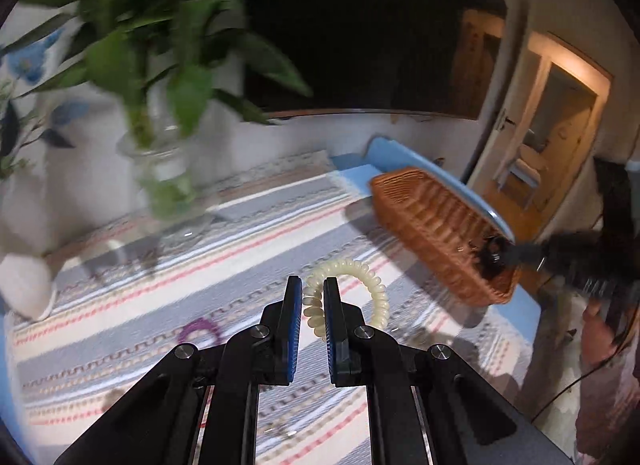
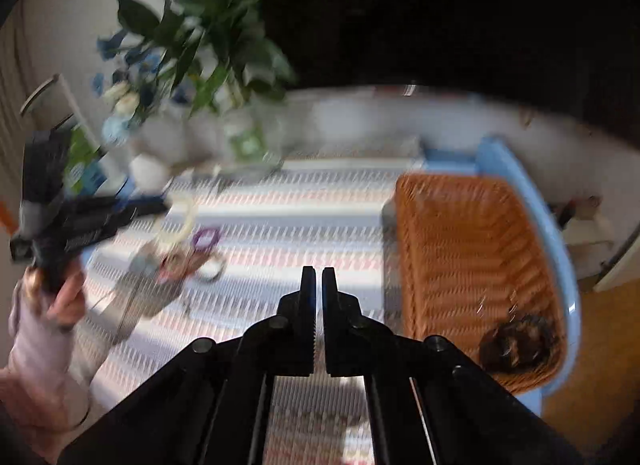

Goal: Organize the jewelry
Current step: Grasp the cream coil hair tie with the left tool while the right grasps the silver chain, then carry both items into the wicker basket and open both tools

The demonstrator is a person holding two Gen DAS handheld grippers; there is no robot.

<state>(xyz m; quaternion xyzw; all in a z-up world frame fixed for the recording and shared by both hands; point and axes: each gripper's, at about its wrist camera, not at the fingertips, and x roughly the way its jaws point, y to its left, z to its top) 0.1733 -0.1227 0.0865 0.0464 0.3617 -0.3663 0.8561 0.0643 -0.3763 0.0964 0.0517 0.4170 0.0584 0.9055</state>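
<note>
My left gripper (image 1: 312,285) is shut on a cream spiral coil ring (image 1: 376,285) and holds it above the striped cloth (image 1: 240,233). The right wrist view shows the same gripper (image 2: 154,205) at the left, blurred, with the cream ring (image 2: 182,221) hanging from it. A purple coil ring (image 1: 200,329) (image 2: 206,237) lies on the cloth, beside a blurred heap of other pieces (image 2: 188,261). An orange wicker basket (image 1: 424,209) (image 2: 460,249) stands at the right, with a dark fuzzy hair tie (image 2: 520,341) in its near end. My right gripper (image 2: 319,277) is shut and empty, left of the basket.
A glass vase of green stems (image 1: 160,169) (image 2: 248,141) and a white vase of blue flowers (image 2: 148,173) stand at the back left. The basket sits on a blue surface (image 1: 400,153) by the wall. A person's hand (image 2: 68,297) holds the left gripper. A doorway (image 1: 560,125) opens at the right.
</note>
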